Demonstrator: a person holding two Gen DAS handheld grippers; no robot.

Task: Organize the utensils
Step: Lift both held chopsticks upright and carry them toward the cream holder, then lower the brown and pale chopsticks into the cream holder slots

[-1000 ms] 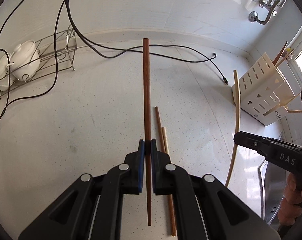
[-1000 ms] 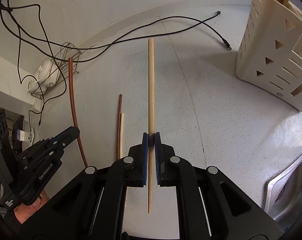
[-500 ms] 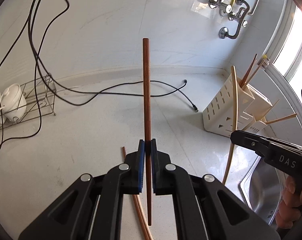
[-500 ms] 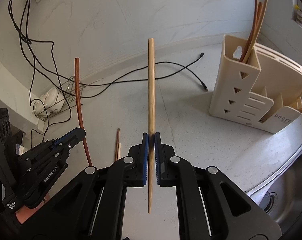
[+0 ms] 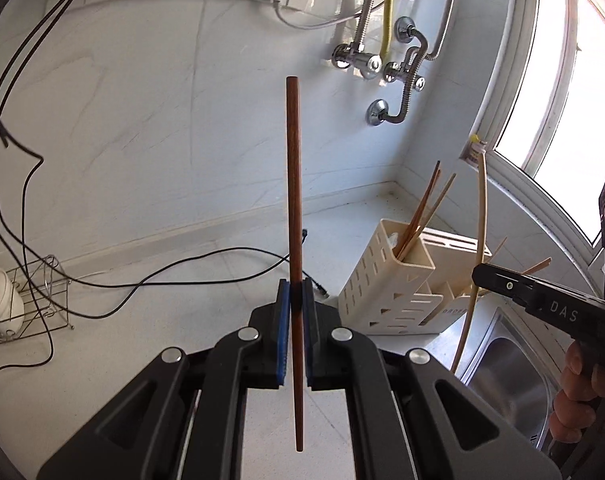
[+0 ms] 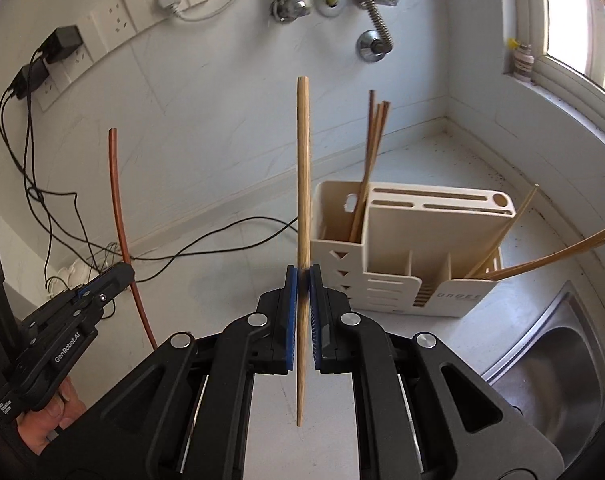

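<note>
The sink (image 6: pixel 562 364) is cut off by the picture's edge.

Utensil holder (image 6: pixel 406 276) on counter (image 6: pixel 230 264), sink (image 6: pixel 550 364) to its rt

Both grippers, the left gripper (image 5: pixel 296 292) with its dark chopstick (image 5: pixel 293 184) and the right gripper (image 6: pixel 302 280) with its pale chopstick (image 6: pixel 303 168), now sit higher above the counter (image 5: pixel 150 320), nearer the utensil holder (image 6: pixel 406 248).

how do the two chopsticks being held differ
Colour: the dark chopstick is reddish brown; the pale chopstick is light bamboo.
Holder: the dark one is clamped in the left hand-held gripper, the pale one in the right hand-held gripper.
Backdrop: the pale one stands just left of the cream utensil holder in its view; the dark one has bare wall behind its upper part.
Shared: both stand upright, lifted off the counter, gripped below the middle.
</note>
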